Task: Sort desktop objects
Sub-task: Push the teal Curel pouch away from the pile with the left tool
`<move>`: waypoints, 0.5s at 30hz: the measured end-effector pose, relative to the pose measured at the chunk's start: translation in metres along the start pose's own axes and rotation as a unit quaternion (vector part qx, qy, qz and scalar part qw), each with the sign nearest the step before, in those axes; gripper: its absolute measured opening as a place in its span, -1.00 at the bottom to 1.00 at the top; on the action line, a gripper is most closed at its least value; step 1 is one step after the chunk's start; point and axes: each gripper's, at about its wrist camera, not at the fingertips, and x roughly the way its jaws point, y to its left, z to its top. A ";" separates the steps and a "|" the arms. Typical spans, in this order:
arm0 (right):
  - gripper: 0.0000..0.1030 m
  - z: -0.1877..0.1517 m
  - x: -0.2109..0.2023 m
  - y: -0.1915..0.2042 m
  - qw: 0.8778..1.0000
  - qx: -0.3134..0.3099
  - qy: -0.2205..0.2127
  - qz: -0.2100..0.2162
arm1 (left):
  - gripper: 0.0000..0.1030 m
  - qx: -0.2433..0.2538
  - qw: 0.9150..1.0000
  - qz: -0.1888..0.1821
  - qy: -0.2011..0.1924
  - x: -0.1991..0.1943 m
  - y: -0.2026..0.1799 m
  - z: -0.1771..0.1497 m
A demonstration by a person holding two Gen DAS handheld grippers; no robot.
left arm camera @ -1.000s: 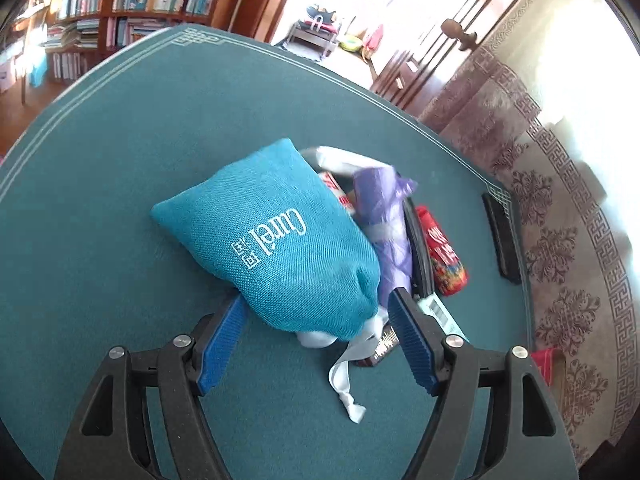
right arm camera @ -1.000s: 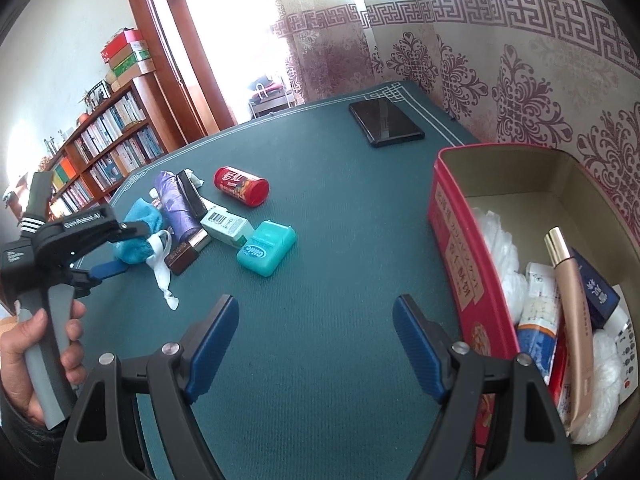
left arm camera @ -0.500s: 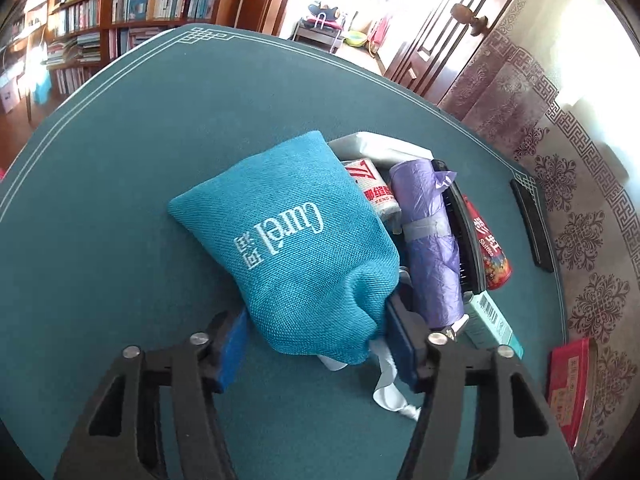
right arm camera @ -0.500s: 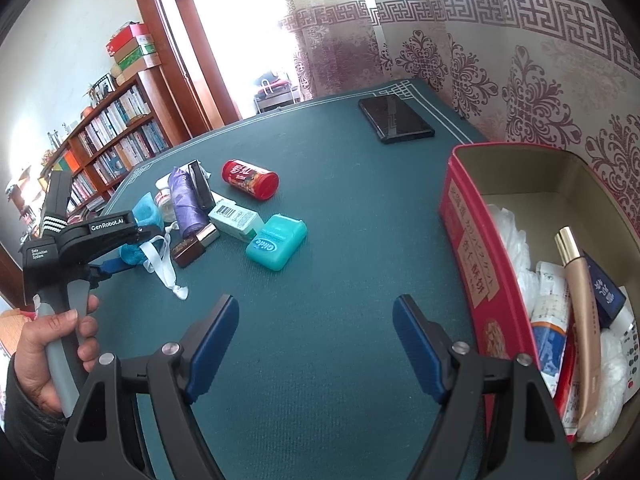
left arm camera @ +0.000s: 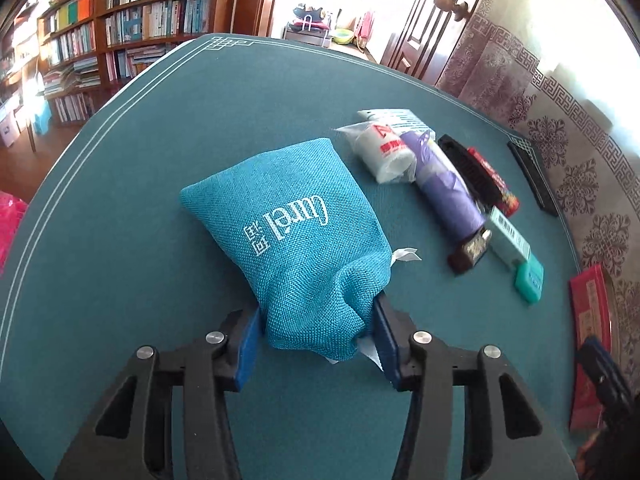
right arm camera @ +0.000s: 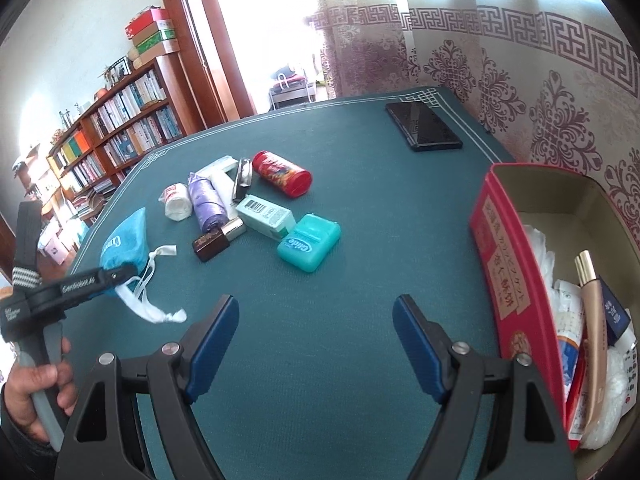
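My left gripper (left arm camera: 316,338) is shut on the neck of a teal "Curel" drawstring pouch (left arm camera: 292,236), which is pulled away from the pile; it also shows in the right wrist view (right arm camera: 124,244) with its white strings hanging. The pile holds a white roll (right arm camera: 176,202), a purple roll (right arm camera: 208,204), a brown bottle (right arm camera: 216,240), a pale green box (right arm camera: 266,216), a teal floss case (right arm camera: 308,242) and a red can (right arm camera: 282,168). My right gripper (right arm camera: 316,340) is open and empty over bare table. A red box (right arm camera: 508,292) of toiletries stands at right.
A black phone-like slab (right arm camera: 422,126) lies at the table's far corner. The green table (right arm camera: 340,320) edge runs along the patterned curtain at right. Bookshelves (right arm camera: 108,140) and a doorway stand beyond the table.
My left gripper closed on the pouch's neck and drew the pouch left and back, away from the pile. The right gripper stayed open, shifting only slightly.
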 end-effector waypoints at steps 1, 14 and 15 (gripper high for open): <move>0.60 -0.001 0.001 0.003 1.000 0.000 0.003 0.004 | 0.07 0.000 1.000 0.000 0.001 -0.003 0.004 -0.004; 0.60 -0.005 -0.002 0.025 1.000 -0.015 0.004 0.012 | 0.53 -0.075 0.996 -0.053 -0.005 -0.018 0.031 -0.014; 0.60 -0.005 -0.002 0.025 1.000 -0.014 0.005 0.012 | 0.56 -0.079 0.995 -0.057 -0.011 -0.020 0.031 -0.013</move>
